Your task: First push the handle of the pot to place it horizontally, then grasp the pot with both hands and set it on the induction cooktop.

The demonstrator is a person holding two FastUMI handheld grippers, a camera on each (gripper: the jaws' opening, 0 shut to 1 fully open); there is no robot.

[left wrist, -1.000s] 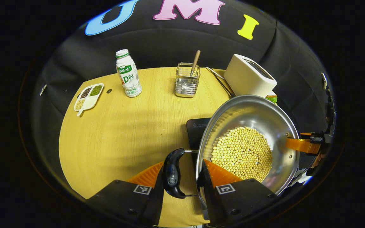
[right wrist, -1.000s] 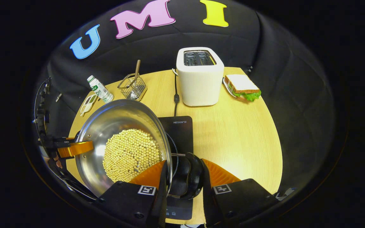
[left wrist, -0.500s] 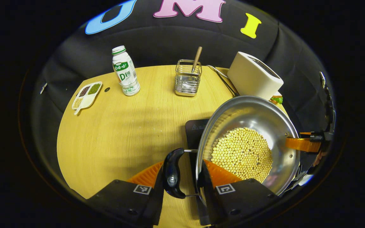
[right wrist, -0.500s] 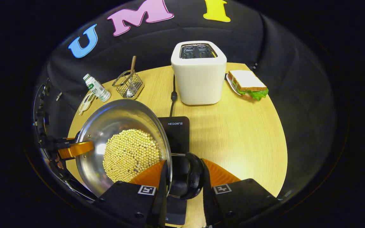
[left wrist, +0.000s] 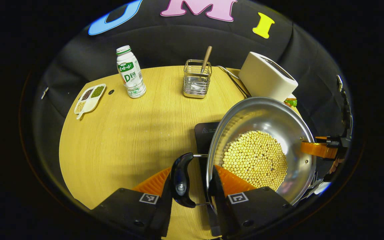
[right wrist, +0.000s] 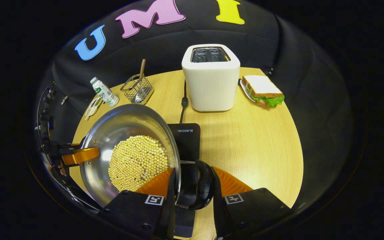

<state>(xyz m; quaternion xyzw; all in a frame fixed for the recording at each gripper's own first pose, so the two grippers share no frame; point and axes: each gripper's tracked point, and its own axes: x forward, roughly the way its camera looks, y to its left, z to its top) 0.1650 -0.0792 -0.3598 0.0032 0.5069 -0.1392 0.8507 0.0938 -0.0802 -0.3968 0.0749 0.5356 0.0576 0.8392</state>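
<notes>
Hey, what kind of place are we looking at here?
Likely a mock kitchen tabletop: a white two-slot toaster, a black induction cooktop and a shiny steel pot of pale beans on a round wooden table.

Quick count of what's on the tabletop (right wrist: 252,140): one steel pot (right wrist: 118,130) with two black handles, one on each side (left wrist: 180,180), and way too many soybeans (right wrist: 137,161) in it to count. One black induction cooktop (right wrist: 187,140). One white toaster (right wrist: 211,80) with two slots on top. One sandwich (right wrist: 262,90). One milk bottle (left wrist: 130,71). One wire basket (left wrist: 197,80) with one wooden-handled utensil (left wrist: 207,56) standing in it. One small divided dish (left wrist: 88,100) with three filled compartments. And two grippers, the left gripper (left wrist: 192,181) and the right gripper (right wrist: 192,185).
</notes>
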